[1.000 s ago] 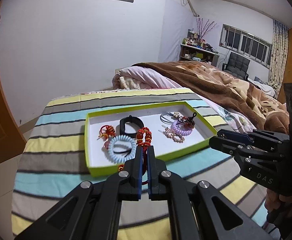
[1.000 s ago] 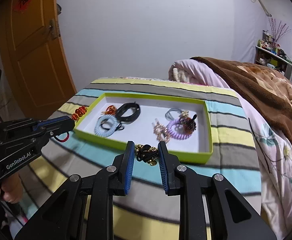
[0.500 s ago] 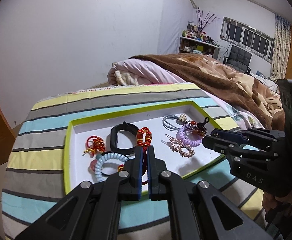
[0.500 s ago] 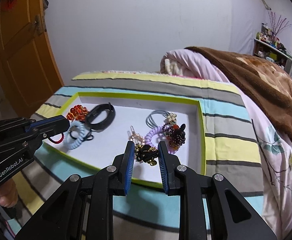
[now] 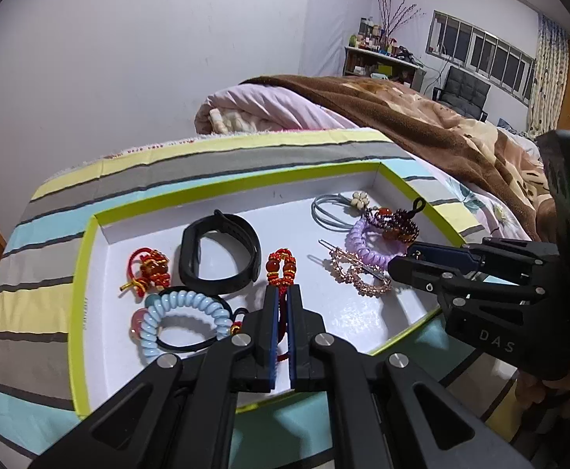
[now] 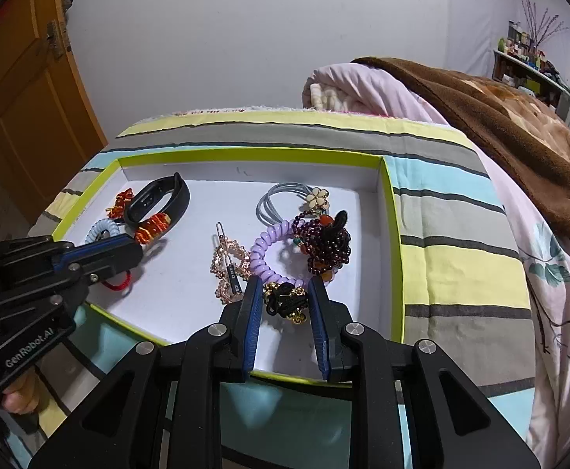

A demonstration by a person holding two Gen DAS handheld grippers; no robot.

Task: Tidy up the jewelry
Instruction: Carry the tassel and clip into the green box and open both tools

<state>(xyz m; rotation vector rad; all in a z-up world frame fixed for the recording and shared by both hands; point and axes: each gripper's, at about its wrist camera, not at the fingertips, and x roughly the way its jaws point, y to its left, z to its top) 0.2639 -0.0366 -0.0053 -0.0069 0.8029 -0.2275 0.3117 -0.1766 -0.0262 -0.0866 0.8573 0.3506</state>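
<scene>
the left hand-held gripper [image 5: 281, 305] is closed on a red cord bracelet strung with red and gold beads [image 5: 281, 267]. its beaded loop sticks straight out past the fingertips, long axis in line with the fingers, and hangs over the white floor of the shallow lime-green cardboard tray [image 5: 433, 217] that lies on the striped bedsheet [image 5: 206, 160]. it is just beside the black silicone wristband [image 5: 218, 252], with the pale blue spiral hair tie [image 5: 179, 320] to the lower left of the fingers.

the right hand-held gripper [image 6: 285, 305] has its jaws partly apart around a black knotted cord bracelet with small gold bells [image 6: 285, 301]. the pads appear to touch its sides, so i judge it lightly held, though how firm the pinch is i cannot tell. it sits low over the tray's near right part, just in front of the lilac spiral hair tie [image 6: 263, 250] and the dark garnet bead bracelet [image 6: 326, 244], with the rose-gold rhinestone hair clip [image 6: 228, 264] close on its left.

both pieces are already inside the tray's rim, each straight ahead of its own gripper. what matters next, in my judgement, is simply down: the bare white floor lies directly beneath each held piece, so each side likely needs only to lower and let go. the left has the clearer patch; the right risks snagging the lilac coil.
</scene>
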